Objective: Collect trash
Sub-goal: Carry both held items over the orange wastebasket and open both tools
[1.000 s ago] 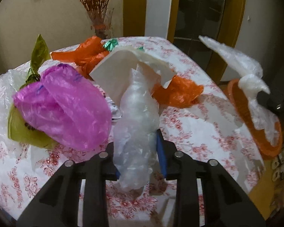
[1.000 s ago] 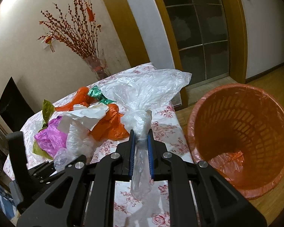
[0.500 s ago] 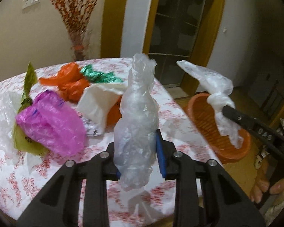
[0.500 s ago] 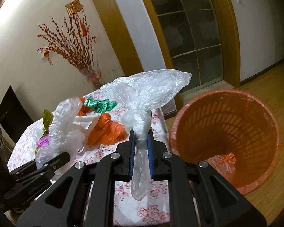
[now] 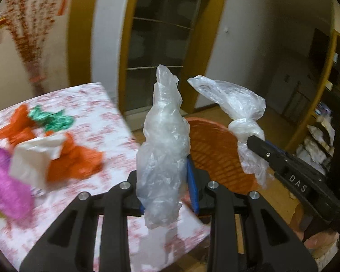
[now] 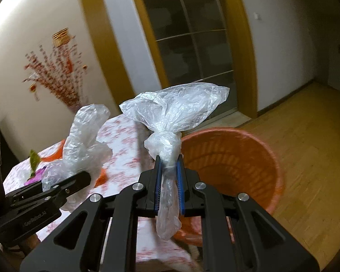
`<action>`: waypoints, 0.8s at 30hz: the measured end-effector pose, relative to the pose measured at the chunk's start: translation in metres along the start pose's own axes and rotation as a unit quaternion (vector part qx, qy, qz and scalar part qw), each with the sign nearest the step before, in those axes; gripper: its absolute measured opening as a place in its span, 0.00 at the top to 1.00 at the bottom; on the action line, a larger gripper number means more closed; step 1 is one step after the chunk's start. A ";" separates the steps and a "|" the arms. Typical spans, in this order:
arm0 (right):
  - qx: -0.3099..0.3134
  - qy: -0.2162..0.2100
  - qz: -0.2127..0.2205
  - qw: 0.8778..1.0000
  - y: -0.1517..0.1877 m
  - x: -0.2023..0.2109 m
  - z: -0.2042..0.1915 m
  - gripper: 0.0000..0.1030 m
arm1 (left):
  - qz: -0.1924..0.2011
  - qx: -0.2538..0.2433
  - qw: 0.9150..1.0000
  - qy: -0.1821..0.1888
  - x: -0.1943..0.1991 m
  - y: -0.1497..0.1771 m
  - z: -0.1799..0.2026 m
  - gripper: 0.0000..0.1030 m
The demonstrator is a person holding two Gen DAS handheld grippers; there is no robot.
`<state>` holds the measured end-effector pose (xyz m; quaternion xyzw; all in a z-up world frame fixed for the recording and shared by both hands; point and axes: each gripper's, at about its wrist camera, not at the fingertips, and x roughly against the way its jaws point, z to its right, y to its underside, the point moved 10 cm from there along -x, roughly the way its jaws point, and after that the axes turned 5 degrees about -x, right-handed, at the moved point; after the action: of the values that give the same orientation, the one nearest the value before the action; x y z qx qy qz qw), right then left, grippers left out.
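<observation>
With each gripper [image 5: 167, 188] [image 6: 168, 188] pinching a clear plastic bag [image 5: 163, 140] [image 6: 172, 122] near the orange basket [image 6: 233, 158], both should clear its rim before releasing; table [image 5: 97, 104] trash, blurred, probably remains.

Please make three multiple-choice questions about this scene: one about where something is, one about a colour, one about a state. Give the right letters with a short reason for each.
1. Where does the basket stand?
A. on the table
B. on the floor beside the table
C. on a chair

2. What colour is the basket?
A. orange
B. blue
C. grey

3. What does the right gripper do?
A. hangs open and empty
B. is shut on a knotted clear plastic bag
C. holds a purple bag

Answers:
1 B: it sits on wood flooring beside the table edge.
2 A: its lattice wall is orange.
3 B: the jaws pinch the knotted clear plastic bag below its knot.
</observation>
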<state>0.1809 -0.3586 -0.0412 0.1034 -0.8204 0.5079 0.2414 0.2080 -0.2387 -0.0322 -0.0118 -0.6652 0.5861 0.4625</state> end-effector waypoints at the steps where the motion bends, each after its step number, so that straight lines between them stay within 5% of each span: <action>1: -0.007 0.006 0.002 1.000 -0.002 0.000 0.010 0.89 | -0.003 -0.002 1.000 0.007 -0.006 -0.003 0.007 0.71; 6: -0.032 0.020 0.004 0.999 -0.007 0.000 0.035 0.89 | -0.023 -0.007 0.999 0.035 -0.032 -0.009 0.030 0.71; 24: -0.065 0.025 -0.011 0.998 -0.008 -0.021 0.070 0.89 | -0.061 -0.023 0.997 0.047 -0.084 -0.006 0.056 0.70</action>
<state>0.1820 -0.4253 -0.0712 0.0839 -0.8445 0.4530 0.2732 0.2240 -0.3302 -0.0711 -0.0093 -0.6551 0.5403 0.5280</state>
